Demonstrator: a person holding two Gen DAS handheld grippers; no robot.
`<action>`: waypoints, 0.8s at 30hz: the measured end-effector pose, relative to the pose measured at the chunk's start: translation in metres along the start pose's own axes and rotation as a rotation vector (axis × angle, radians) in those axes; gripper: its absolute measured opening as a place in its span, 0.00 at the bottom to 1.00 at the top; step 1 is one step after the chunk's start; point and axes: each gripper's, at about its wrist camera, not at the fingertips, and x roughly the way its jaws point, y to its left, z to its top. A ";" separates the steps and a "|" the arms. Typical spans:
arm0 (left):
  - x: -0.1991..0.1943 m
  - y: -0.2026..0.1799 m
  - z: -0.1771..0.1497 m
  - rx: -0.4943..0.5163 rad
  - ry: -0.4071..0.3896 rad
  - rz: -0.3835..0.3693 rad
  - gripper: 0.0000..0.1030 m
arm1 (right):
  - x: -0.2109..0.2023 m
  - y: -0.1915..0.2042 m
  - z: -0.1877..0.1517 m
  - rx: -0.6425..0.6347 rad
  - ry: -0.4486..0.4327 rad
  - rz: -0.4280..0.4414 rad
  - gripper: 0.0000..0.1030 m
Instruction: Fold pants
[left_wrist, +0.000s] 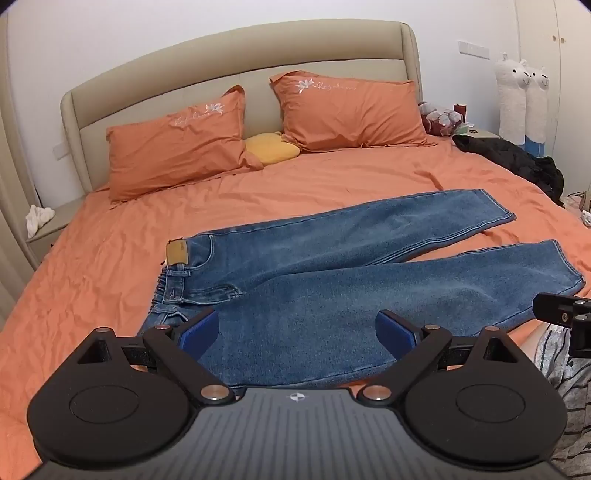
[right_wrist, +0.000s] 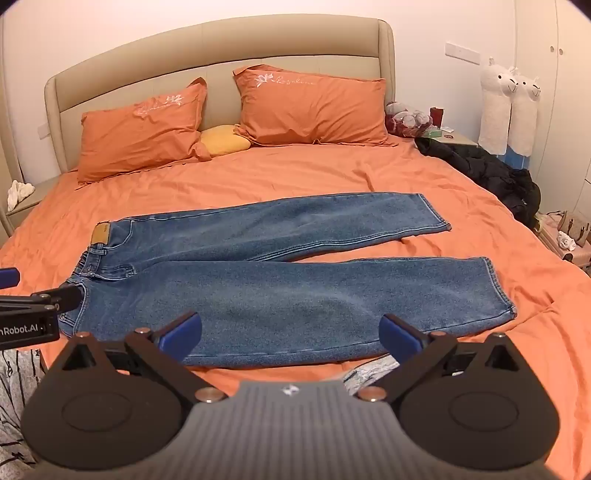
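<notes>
Blue jeans (left_wrist: 332, 266) lie flat on the orange bed, waistband at the left with a tan leather patch (left_wrist: 176, 252), both legs spread apart and pointing right. They also show in the right wrist view (right_wrist: 277, 288). My left gripper (left_wrist: 297, 332) is open and empty, above the near edge of the jeans by the waist and near leg. My right gripper (right_wrist: 291, 332) is open and empty, above the near edge of the near leg. The right gripper's body shows at the left wrist view's right edge (left_wrist: 565, 317).
Orange sheet (right_wrist: 295, 177) covers the bed. Two orange pillows (left_wrist: 177, 144) (left_wrist: 351, 110) and a yellow cushion (left_wrist: 271, 147) lie at the headboard. A black jacket (right_wrist: 491, 173) lies at the right edge. Nightstands stand on both sides; plush alpacas (right_wrist: 509, 107) stand by the wall.
</notes>
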 end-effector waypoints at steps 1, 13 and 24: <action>-0.001 -0.001 0.000 0.000 -0.003 -0.001 1.00 | 0.000 0.000 0.000 0.001 -0.001 -0.001 0.95; 0.005 0.006 -0.004 -0.024 0.022 -0.001 1.00 | -0.006 -0.002 0.003 -0.008 0.000 0.011 0.95; 0.001 0.016 -0.005 -0.046 0.014 0.007 1.00 | -0.002 0.003 0.001 -0.026 -0.012 0.013 0.95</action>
